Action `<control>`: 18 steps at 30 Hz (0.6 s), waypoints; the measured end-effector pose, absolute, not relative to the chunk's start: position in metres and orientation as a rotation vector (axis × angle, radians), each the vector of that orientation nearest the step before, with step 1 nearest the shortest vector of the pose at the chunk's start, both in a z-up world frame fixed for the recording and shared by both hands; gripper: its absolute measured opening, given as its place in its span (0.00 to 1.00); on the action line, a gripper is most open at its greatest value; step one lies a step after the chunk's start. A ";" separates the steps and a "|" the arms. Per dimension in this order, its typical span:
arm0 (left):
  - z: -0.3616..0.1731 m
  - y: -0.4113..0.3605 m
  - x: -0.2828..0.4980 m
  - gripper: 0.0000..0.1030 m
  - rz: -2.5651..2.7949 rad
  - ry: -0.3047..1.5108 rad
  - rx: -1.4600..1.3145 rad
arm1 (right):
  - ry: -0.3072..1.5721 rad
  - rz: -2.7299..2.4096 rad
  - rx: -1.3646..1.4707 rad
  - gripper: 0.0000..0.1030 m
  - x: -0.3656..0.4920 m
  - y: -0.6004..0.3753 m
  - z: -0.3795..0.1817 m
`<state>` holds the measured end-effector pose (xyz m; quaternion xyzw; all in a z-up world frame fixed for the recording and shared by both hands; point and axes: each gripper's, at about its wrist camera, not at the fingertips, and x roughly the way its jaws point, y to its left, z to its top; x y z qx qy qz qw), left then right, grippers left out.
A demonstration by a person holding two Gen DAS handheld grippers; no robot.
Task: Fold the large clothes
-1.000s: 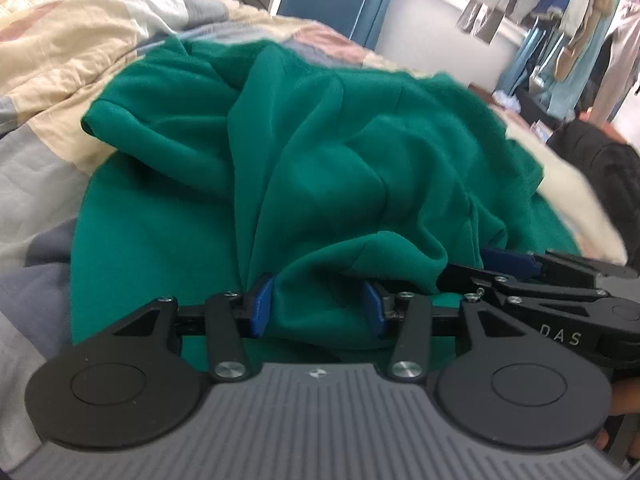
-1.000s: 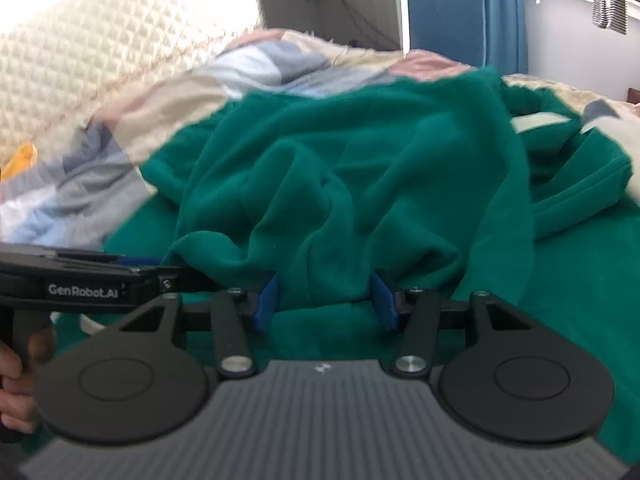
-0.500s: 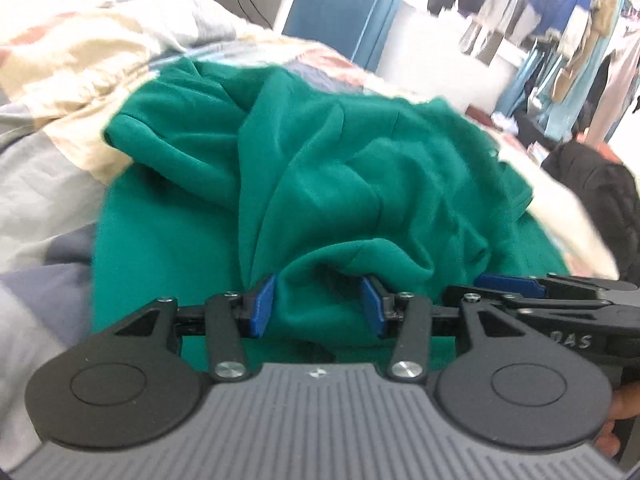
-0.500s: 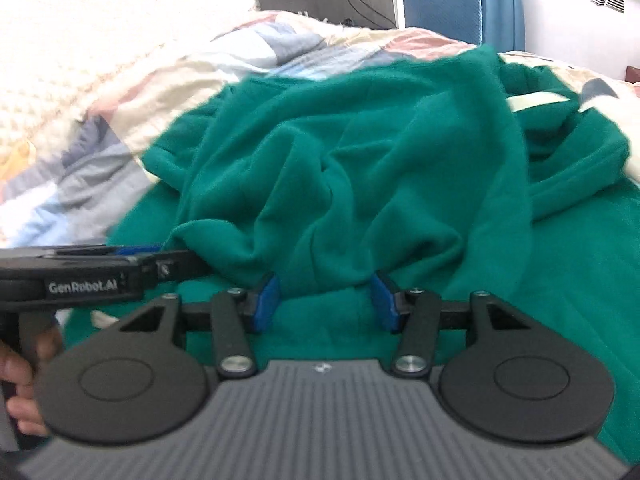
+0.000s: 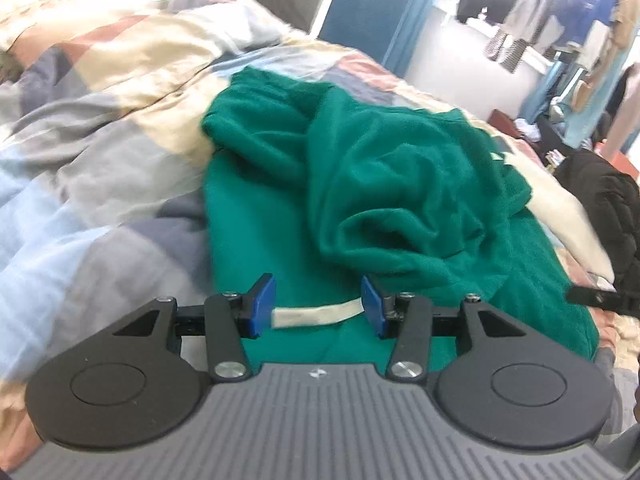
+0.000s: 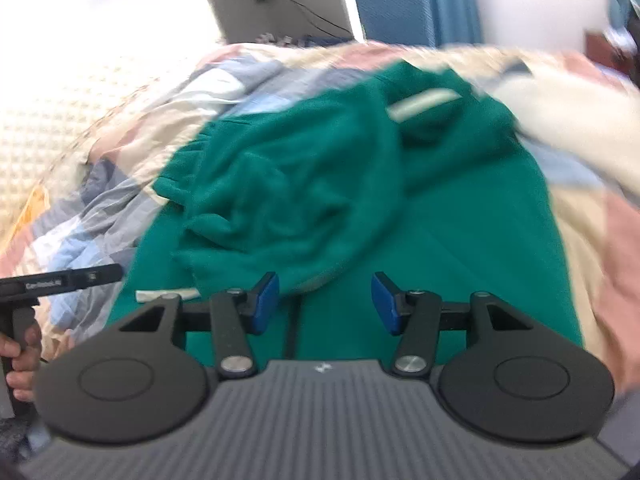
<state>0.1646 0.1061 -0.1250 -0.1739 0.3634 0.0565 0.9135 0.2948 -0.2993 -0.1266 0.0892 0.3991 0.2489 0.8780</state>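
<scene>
left gripper [image 5: 318, 306]: my jaws spread, pinching nothing, cream drawstring [image 5: 318, 315] lying between them | green fleece hooded sweatshirt [image 5: 400, 184]: bunched just beyond both jaws on the patchwork-quilted bed [image 5: 100, 152]; I judge it soft, light, floppy; best gripped at a hem corner | right gripper [image 6: 325, 302]: jaws spread, empty, flat green cloth beneath | open quilt either side for spreading.

Both wrist views over green garment [image 5: 400, 184]

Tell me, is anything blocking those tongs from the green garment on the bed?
Nothing visible does. Both left tongs and right tongs stand open just above the green garment, with only air between; it lies crumpled on the patchwork quilt.
</scene>
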 end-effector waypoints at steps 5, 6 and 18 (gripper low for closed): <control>-0.125 0.126 0.157 0.52 0.174 0.807 -0.430 | 0.893 0.415 0.364 0.55 0.299 -0.343 -0.144; -0.125 0.131 0.156 0.52 0.189 0.813 -0.444 | 0.908 0.391 0.407 0.55 0.302 -0.350 -0.148; -0.142 0.187 0.152 0.64 0.301 0.853 -0.691 | 0.959 0.231 0.582 0.68 0.317 -0.391 -0.171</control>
